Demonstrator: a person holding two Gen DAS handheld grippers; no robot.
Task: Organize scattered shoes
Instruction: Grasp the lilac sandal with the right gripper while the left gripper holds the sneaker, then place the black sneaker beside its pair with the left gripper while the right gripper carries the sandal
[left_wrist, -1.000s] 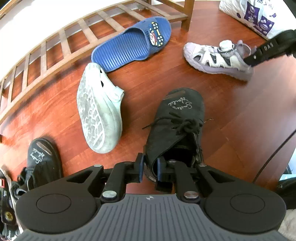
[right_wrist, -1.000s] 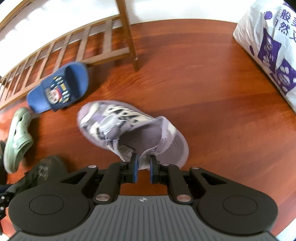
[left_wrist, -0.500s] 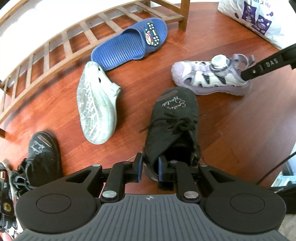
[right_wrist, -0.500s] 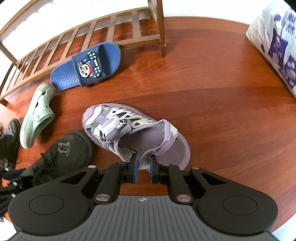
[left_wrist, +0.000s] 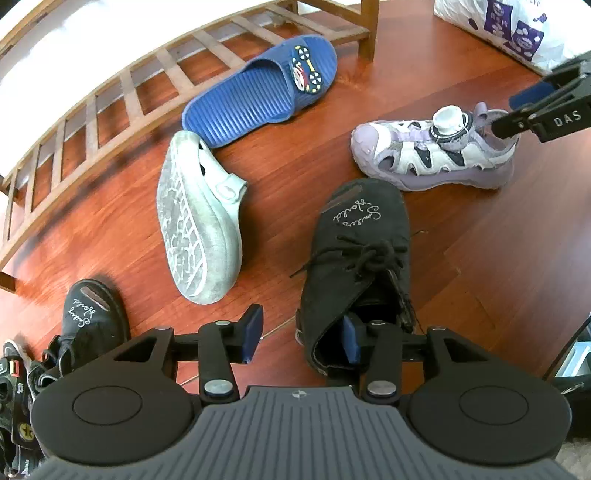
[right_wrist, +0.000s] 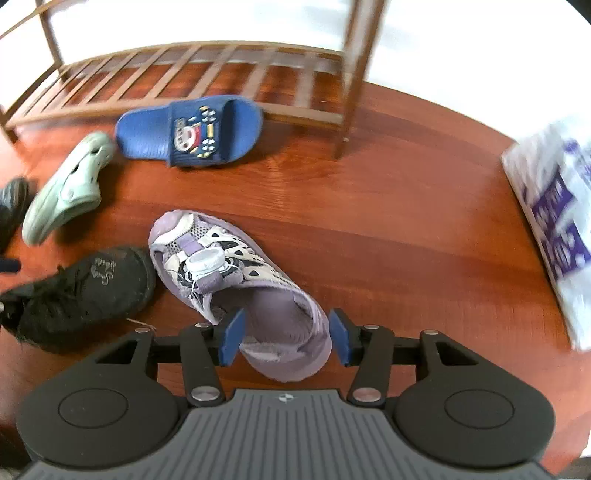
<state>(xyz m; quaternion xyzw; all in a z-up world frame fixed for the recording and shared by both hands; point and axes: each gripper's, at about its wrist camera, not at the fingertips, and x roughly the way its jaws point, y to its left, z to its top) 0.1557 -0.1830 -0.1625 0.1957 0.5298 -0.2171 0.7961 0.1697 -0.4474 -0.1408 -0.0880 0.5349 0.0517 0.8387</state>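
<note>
On wooden floor (left_wrist: 480, 258), black shoe (left_wrist: 364, 240) toe toward rack (left_wrist: 122, 88)

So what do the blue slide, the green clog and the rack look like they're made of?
Blue slide: looks like moulded foam or rubber, matte, with a ribbed footbed.
Green clog: likely soft moulded plastic or foam, one piece, with vent holes and a scuffed tread.
Rack: wood, brown slats with a slight sheen.

Left wrist view: from my left gripper (left_wrist: 301, 338), steeply down and close over the black lace-up shoe (left_wrist: 360, 254) on the wooden floor (left_wrist: 480, 258).
Right wrist view: from my right gripper (right_wrist: 282, 338), steeply down, close over the lilac sandal (right_wrist: 221, 266).
Shared: both shoes, blue slide (left_wrist: 266, 92), green clog (right_wrist: 66, 184), slatted rack (right_wrist: 207, 70).
</note>
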